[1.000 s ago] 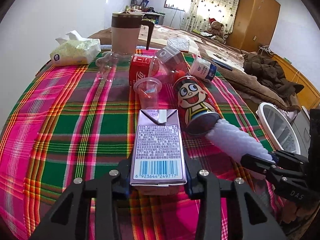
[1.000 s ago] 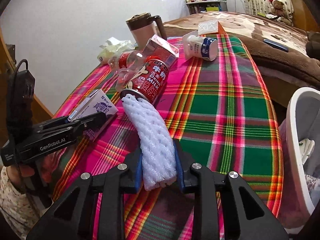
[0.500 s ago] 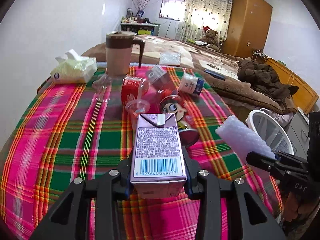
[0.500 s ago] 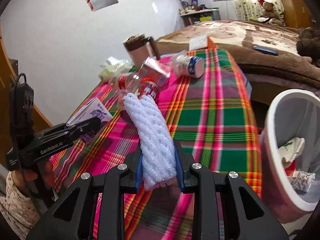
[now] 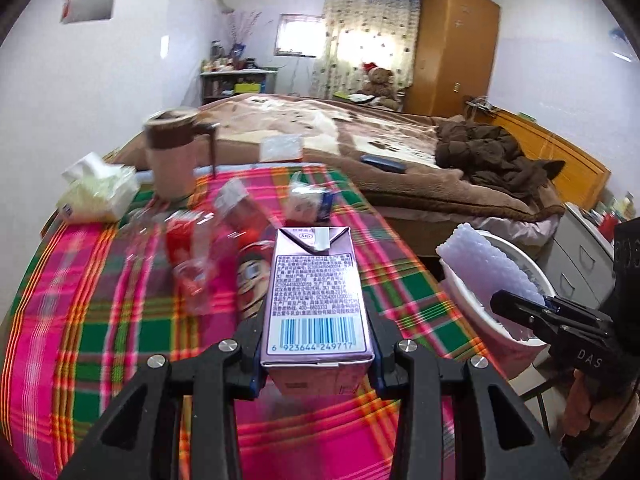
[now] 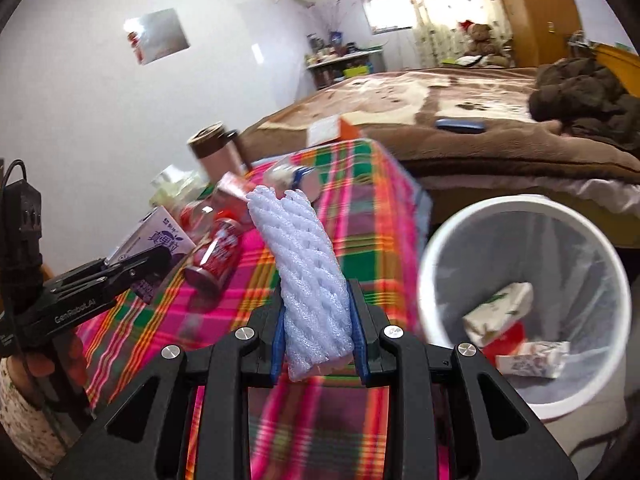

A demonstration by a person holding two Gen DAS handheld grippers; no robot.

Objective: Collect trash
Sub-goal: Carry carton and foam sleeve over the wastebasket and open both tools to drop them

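While the left gripper (image 5: 316,364) clamps a purple carton (image 5: 316,292) above the plaid table (image 5: 100,320), the left wrist view shows cans and cups blurred mid-table and a mug (image 5: 172,156) at the far edge. In the right wrist view, the right gripper (image 6: 318,344) squeezes a white foam net (image 6: 308,280) above the table's right edge, beside the bin (image 6: 528,300) holding cartons

The right gripper (image 6: 318,336) clamps a white foam net sleeve (image 6: 306,276) above the plaid tablecloth (image 6: 362,220). To its right stands a white bin (image 6: 436,248) holding cartons. At left, the left gripper (image 6: 154,266) grips a purple carton (image 6: 160,240) beside a red can (image 6: 218,252).
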